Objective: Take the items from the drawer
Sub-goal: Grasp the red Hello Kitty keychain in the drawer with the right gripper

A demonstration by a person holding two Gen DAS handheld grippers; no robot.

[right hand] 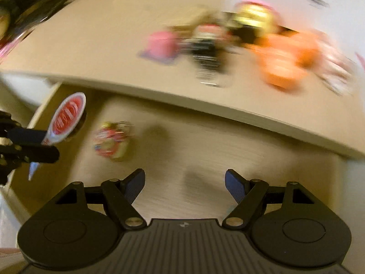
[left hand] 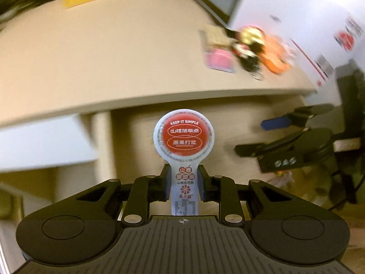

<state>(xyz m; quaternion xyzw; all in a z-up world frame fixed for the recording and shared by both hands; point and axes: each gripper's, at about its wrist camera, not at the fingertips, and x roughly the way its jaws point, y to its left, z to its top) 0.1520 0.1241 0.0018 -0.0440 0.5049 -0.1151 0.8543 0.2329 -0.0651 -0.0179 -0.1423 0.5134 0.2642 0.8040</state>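
Left wrist view: left claw [left hand: 184, 183] pinched tight on the stem of a lollipop-shaped snack packet [left hand: 184, 137], red round head up, white stem running down between the blue pads. Gripped low on the narrow stem, probably because the head is too broad to clamp; head stands clear above the pads, label facing the lens. Packet is up out of the drawer, level with the tabletop [left hand: 114, 57] edge.

On the tabletop, far right, a blurred pile of packets [left hand: 246, 50], pink, black, orange. Likely the drop spot for things taken out, so the lollipop packet probably joins it next.

Right wrist view: right claw [right hand: 184, 188] spread wide, nothing between the pads, pointed down over the pale drawer floor [right hand: 228, 159]. One small colourful wrapped item [right hand: 113, 141] lies on that floor, ahead and left of the claw, well apart from it. The wide spread suits a reach for it. Heavy motion blur; cannot tell what the item is.

Left claw with its packet shows at the left edge of this view, beside the drawer wall.
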